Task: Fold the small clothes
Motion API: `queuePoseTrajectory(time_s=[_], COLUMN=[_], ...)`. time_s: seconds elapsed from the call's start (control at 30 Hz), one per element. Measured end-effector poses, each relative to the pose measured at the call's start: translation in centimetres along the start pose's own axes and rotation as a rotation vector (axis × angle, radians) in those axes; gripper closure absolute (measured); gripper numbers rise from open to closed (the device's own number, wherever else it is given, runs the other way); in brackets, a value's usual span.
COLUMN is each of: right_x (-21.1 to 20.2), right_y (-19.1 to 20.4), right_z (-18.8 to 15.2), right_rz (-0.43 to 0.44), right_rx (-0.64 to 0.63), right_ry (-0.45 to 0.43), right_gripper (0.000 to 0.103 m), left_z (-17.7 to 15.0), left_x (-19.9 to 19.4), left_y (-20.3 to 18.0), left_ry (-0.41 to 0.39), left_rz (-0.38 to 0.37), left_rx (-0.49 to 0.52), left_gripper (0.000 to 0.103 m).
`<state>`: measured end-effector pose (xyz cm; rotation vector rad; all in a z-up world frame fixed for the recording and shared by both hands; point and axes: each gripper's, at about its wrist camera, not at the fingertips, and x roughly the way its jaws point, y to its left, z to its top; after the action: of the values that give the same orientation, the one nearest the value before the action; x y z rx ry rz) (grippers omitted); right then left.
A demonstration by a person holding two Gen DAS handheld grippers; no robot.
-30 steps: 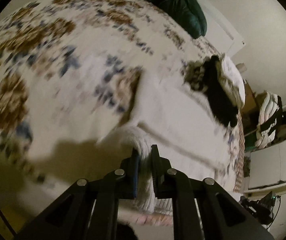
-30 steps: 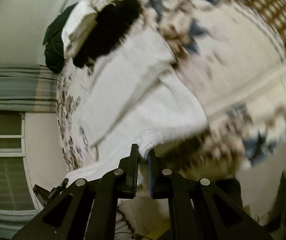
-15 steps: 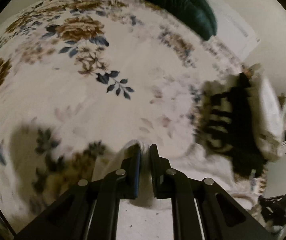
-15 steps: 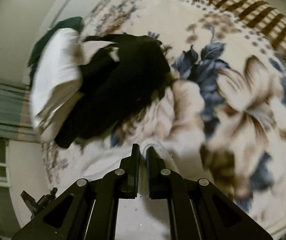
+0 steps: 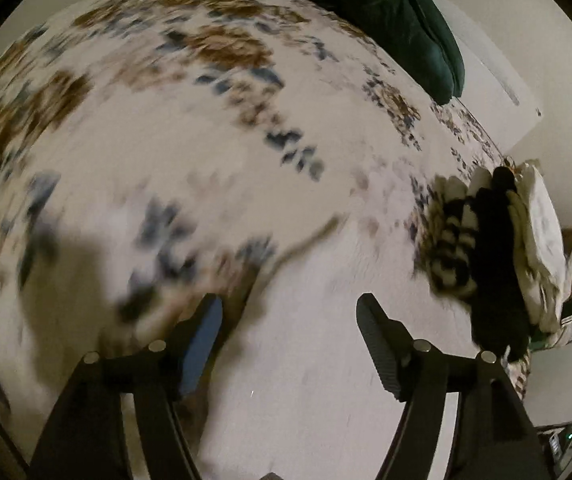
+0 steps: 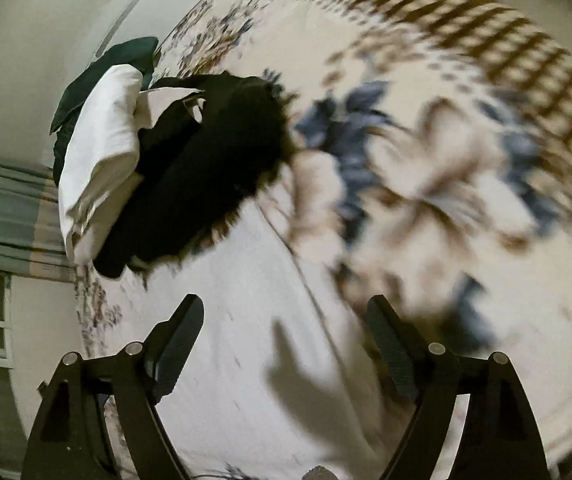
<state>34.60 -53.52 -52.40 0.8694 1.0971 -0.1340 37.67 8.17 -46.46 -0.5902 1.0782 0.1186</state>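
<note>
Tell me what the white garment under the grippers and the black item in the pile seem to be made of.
The white garment looks like soft matte woven or knit cotton: dull, no sheen, with a raised seam; blur hides the weave. The black item looks fuzzy, perhaps fleece or plush: its edge is ragged and it reflects almost no light.

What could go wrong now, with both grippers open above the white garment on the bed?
1. The white garment lies loose under the open left gripper and right gripper; its fold may slip open.
2. The pile of clothes touches the garment's far edge, so a further fold might drag it.
3. The pictures are blurred, so hems are hard to find.
</note>
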Motion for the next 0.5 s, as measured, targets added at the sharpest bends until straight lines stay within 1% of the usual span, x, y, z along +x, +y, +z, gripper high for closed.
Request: queuePoseTrajectory(time_s=[0.03,0.07,0.1,0.13,0.17,0.23,0.27,0.3,0.37,0.4,0.43,0.5], right_x=[-0.7,-1.0,-0.9,-0.5,0.1,2.0,3.3,4.4,5.8,6.6,7.0,7.5], right_y=[-0.7,-1.3,-2.2,-2.8,-3.5,-4.9,-5.5,-6.0,-6.2,-6.0,-5.9,-5.9], right_z=[-1.2,-2.7,-4.8,-6.3,-7.7,-9.9,-11.0,-11.9,-12.8,-13.0,-13.0,-12.9], right_rz=[-0.013,-0.03,-0.036,-0.034,-0.032,-0.006,0.026,0.065,0.114,0.147,0.179,0.204], right_rx=[0.001,0.011,0.037,0.054,0.074,0.12,0.158,0.187,0.198,0.21,0.226,0.252], right_ry=[0.001,0.013,0.045,0.074,0.101,0.152,0.184,0.195,0.189,0.169,0.131,0.064], right_gripper=[0.017,0.017,0.017,0.017,0.017,0.017,0.017,0.017,0.017,0.017,0.017,0.018], left_z=[-2.1,-3.1,-5.0,-6.1,-7.0,-9.0,-9.5,-10.0,-10.3,-10.3,-10.1,-9.7], left_x=[-0.6,-0.8,-1.0,-1.0,-0.8,0.2,0.7,1.6,3.1,3.6,4.7,5.7], left_y=[0.9,1.3,2.1,2.5,2.9,3.5,3.6,3.7,3.5,3.4,3.1,3.1], left_ry=[0.019,0.025,0.047,0.062,0.073,0.104,0.112,0.122,0.118,0.116,0.104,0.087], left_rz=[0.026,0.028,0.043,0.05,0.039,0.039,0.031,0.027,0.022,0.028,0.033,0.033], left_rx=[-0.015,-0.026,-0.048,-0.068,-0.089,-0.137,-0.151,-0.179,-0.202,-0.208,-0.22,-0.255], left_gripper=[0.027,0.027,0.027,0.027,0.027,0.027,0.027,0.027,0.027,0.027,0.027,0.027])
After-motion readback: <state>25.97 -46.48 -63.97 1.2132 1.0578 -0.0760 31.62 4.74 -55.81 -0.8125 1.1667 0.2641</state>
